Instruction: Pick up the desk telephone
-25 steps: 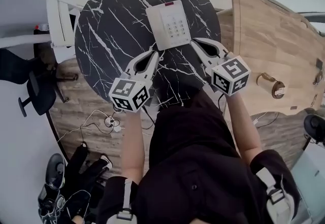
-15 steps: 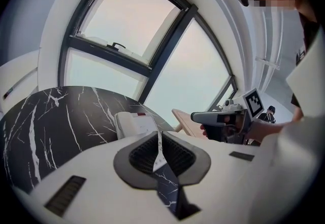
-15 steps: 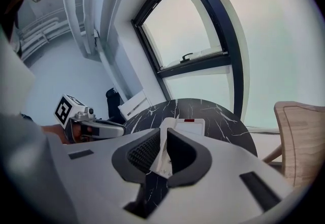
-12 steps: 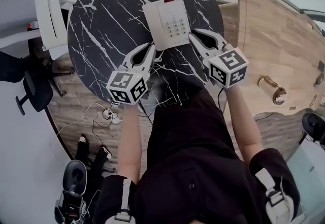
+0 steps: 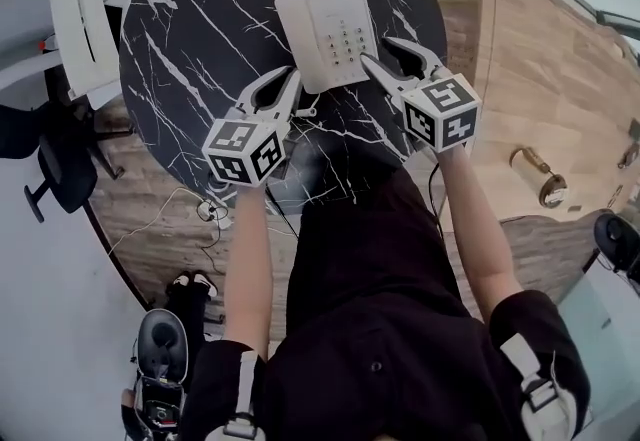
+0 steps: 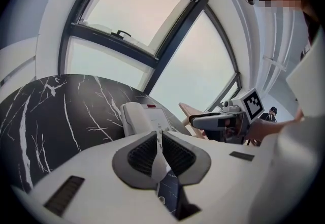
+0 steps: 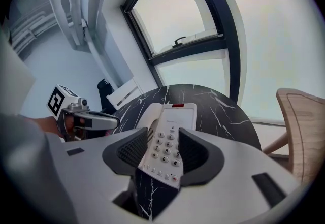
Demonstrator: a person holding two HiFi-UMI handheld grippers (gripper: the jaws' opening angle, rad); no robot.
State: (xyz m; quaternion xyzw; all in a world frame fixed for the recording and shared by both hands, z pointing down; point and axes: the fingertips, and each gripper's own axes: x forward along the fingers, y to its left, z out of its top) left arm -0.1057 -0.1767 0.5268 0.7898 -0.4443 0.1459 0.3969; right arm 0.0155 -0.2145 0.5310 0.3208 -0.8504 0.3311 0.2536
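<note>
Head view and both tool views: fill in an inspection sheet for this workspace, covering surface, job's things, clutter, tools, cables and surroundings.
Surface: round black marble table with white veins.
Job's things: white desk telephone lying flat on the table, handset on its cradle.
Clutter: nothing seen on the table.
Tools: left tool shut and empty, by the telephone's near left corner; right tool jaws opening, telephone's near end between them, not gripped.
Cables: loose cables on the floor beside the table.
Surroundings: wooden chair at right, white chair at left, large window.
</note>
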